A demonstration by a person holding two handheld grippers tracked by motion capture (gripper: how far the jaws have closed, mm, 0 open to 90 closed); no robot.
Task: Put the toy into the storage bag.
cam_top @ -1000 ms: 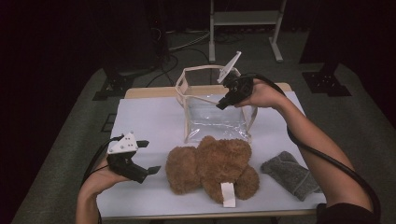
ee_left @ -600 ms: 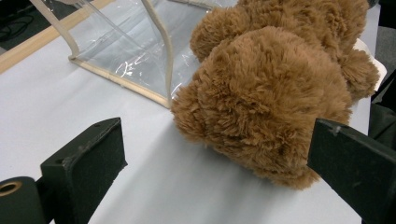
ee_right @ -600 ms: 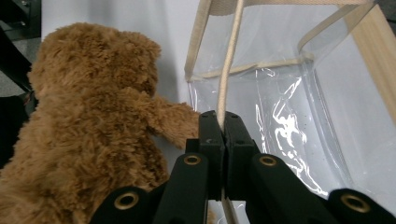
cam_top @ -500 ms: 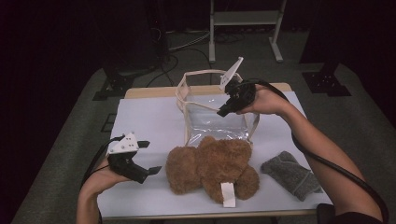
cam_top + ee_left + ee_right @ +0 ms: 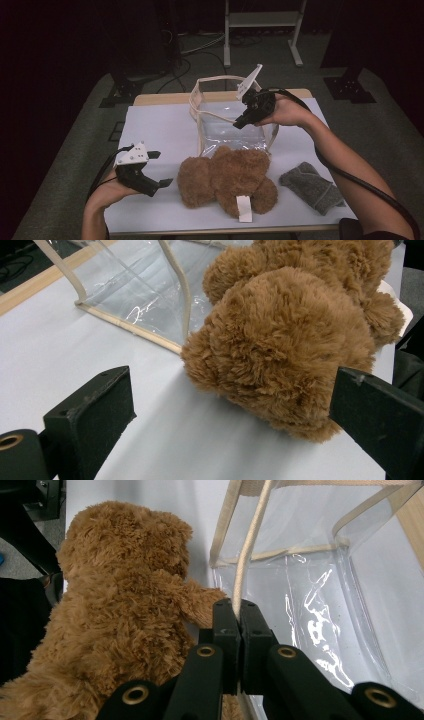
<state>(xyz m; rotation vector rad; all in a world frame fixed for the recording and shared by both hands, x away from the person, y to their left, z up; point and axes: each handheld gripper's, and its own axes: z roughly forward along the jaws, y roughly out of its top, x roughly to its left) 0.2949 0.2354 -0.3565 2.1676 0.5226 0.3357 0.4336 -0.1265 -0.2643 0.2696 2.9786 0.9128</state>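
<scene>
The white-covered desk [image 5: 160, 125] carries everything. The largest thing on it is the clear plastic bag with cream fabric edges and handles [image 5: 227, 131], standing upright directly under the right claw [image 5: 241, 121]. This claw is fully closed on a cream strap at the bag's rim, as the right gripper view shows: the strap [image 5: 245, 565] runs up from between the two pressed jaws. So the bag seems to be held open, and this part of the work looks done.

Next in size is the fluffy brown teddy bear [image 5: 227, 180]. It lies on the desk in front of the bag, touching its near wall, below the right claw and just to the right of the left claw [image 5: 160, 170]. It is not yet in the bag. The left claw is wide open and holds nothing; in the left gripper view the bear [image 5: 290, 345] sits between and just beyond its jaws, untouched.

I judge that grasping the bear and putting it into the bag is what remains.

The small grey knitted cloth [image 5: 312, 186] lies well apart to the right.
</scene>
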